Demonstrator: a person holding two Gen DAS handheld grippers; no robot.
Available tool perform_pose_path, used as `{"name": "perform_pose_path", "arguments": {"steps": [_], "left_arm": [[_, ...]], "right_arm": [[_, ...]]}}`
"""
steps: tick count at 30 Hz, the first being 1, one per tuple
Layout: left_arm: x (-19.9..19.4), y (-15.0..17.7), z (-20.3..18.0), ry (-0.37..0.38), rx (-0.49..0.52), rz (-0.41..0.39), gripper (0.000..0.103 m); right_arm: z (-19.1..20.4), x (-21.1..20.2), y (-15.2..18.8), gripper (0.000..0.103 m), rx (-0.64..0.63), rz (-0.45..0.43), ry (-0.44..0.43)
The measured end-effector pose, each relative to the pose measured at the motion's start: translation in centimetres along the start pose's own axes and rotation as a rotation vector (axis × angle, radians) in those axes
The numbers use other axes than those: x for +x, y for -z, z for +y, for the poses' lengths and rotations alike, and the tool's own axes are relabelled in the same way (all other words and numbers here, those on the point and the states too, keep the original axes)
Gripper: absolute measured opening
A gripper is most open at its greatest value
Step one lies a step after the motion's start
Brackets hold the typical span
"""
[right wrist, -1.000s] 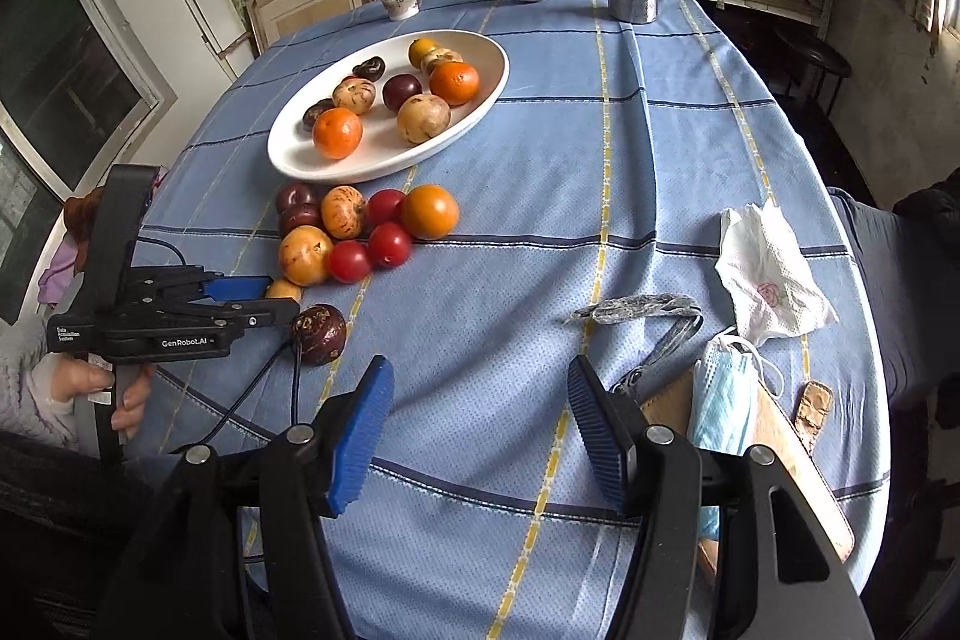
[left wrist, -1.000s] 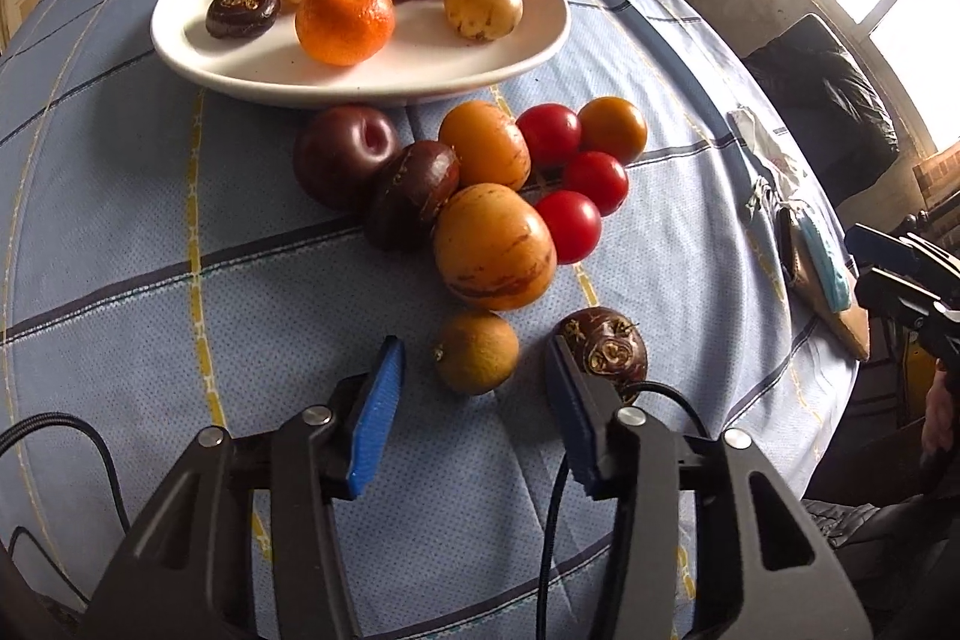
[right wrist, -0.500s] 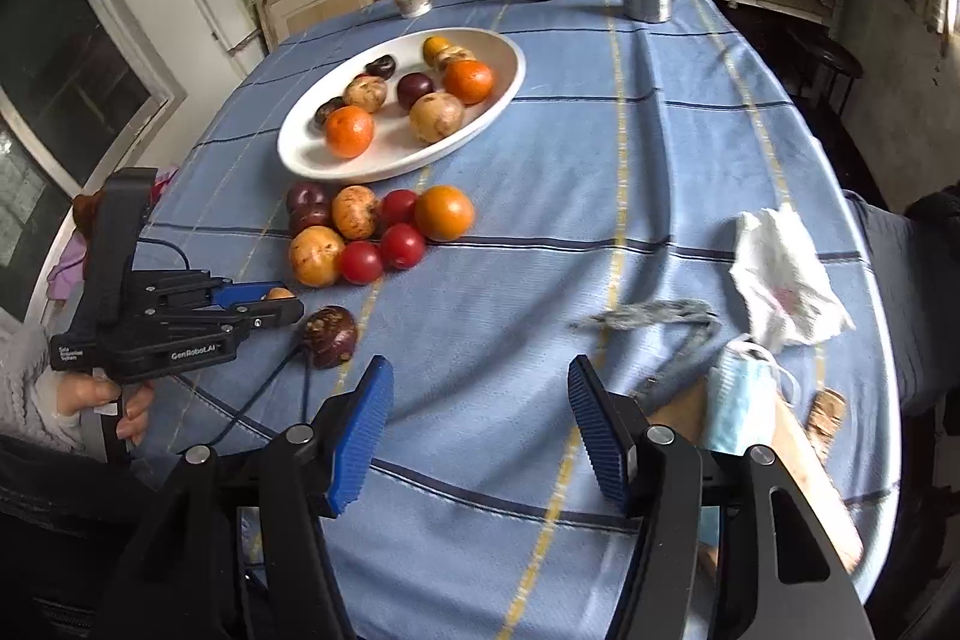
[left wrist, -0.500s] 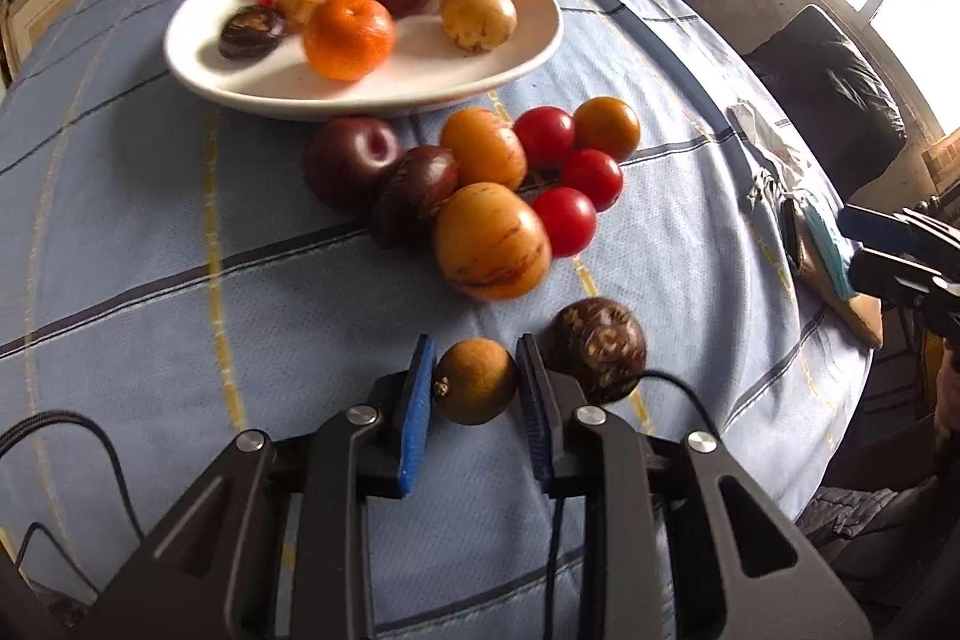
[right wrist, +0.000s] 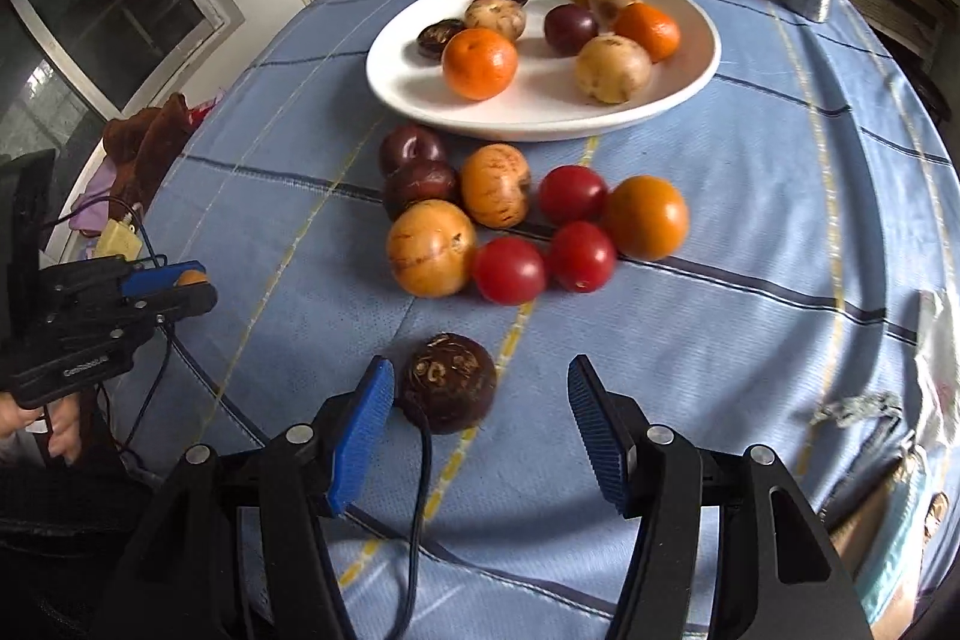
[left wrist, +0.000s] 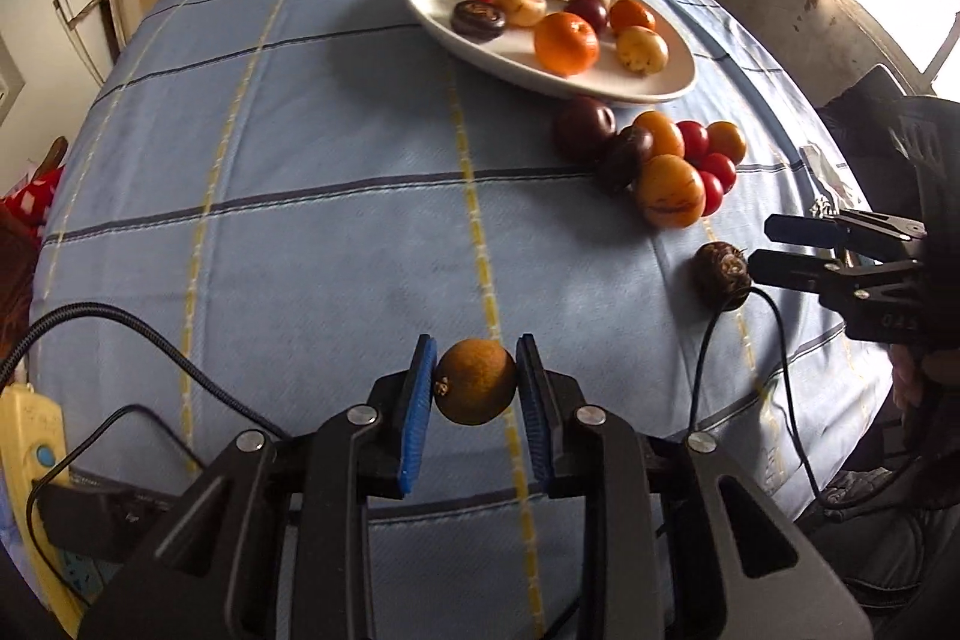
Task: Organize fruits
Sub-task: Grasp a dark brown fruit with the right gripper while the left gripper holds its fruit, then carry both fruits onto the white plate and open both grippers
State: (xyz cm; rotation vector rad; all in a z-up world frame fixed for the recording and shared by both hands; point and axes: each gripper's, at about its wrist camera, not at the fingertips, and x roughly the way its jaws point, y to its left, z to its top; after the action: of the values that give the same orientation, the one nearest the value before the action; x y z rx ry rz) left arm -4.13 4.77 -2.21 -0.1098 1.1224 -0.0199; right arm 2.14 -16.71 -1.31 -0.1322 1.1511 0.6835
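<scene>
Woven checked tablecloth (left wrist: pixel 336 172), round rough-skinned fruit (left wrist: pixel 475 381)

I see a pale blue tablecloth (left wrist: pixel 336 148) checked with yellow and navy lines, a white plate (right wrist: pixel 540 100), and blue pads (left wrist: pixel 414 418) gripping brownish-orange fruit (left wrist: pixel 475 381).

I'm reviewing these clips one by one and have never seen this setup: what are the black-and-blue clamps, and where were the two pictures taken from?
They are hand-held tongs, one per hand, each carrying a camera looking along its fingers. The left tongs are shut on a small brown round fruit. The right tongs are open around a dark brown wrinkled fruit lying on the blue checked tablecloth. Beyond are loose red tomatoes and a white plate of fruit.
</scene>
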Motion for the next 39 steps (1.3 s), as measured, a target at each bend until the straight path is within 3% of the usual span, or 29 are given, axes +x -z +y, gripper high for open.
{"name": "perform_pose_path", "arguments": {"steps": [5,13,16,18,20,24,29,33,36,39], "left_arm": [[-0.3,0.7,0.6,-0.022,-0.003,0.009,0.027],[-0.3,1.0,1.0,-0.033,0.003,0.022,0.027],[-0.1,0.8,1.0,-0.026,0.009,0.024,0.027],[0.0,0.5,0.9,-0.018,0.013,0.022,0.027],[0.0,0.1,0.8,-0.011,0.016,0.013,0.027],[0.1,-1.1,0.6,0.012,0.015,-0.017,0.027],[0.0,-3.7,0.4,0.051,0.001,-0.061,0.027],[0.1,-6.1,-0.2,0.079,-0.004,-0.097,0.027],[0.9,-6.9,-1.1,0.099,0.002,-0.089,0.027],[1.8,-7.4,-1.9,0.1,0.015,-0.072,0.027]], "right_arm": [[0.5,1.6,0.1,0.055,-0.006,0.029,0.008],[1.3,2.4,0.2,0.054,-0.039,0.032,0.036],[2.2,2.6,0.5,0.042,-0.087,0.032,0.049],[3.1,2.4,0.9,0.042,-0.144,0.03,0.079],[3.6,1.4,0.9,0.042,-0.166,0.006,0.083],[1.8,-3.8,-1.4,0.042,-0.089,-0.112,0.11],[0.2,-7.3,-2.6,0.042,-0.041,-0.192,0.134],[-0.5,-5.6,-1.1,0.042,-0.018,-0.14,0.125],[-0.7,-4.2,0.2,0.042,-0.033,-0.083,0.12],[-1.0,-4.1,-0.2,0.042,-0.042,-0.083,0.127]]}}
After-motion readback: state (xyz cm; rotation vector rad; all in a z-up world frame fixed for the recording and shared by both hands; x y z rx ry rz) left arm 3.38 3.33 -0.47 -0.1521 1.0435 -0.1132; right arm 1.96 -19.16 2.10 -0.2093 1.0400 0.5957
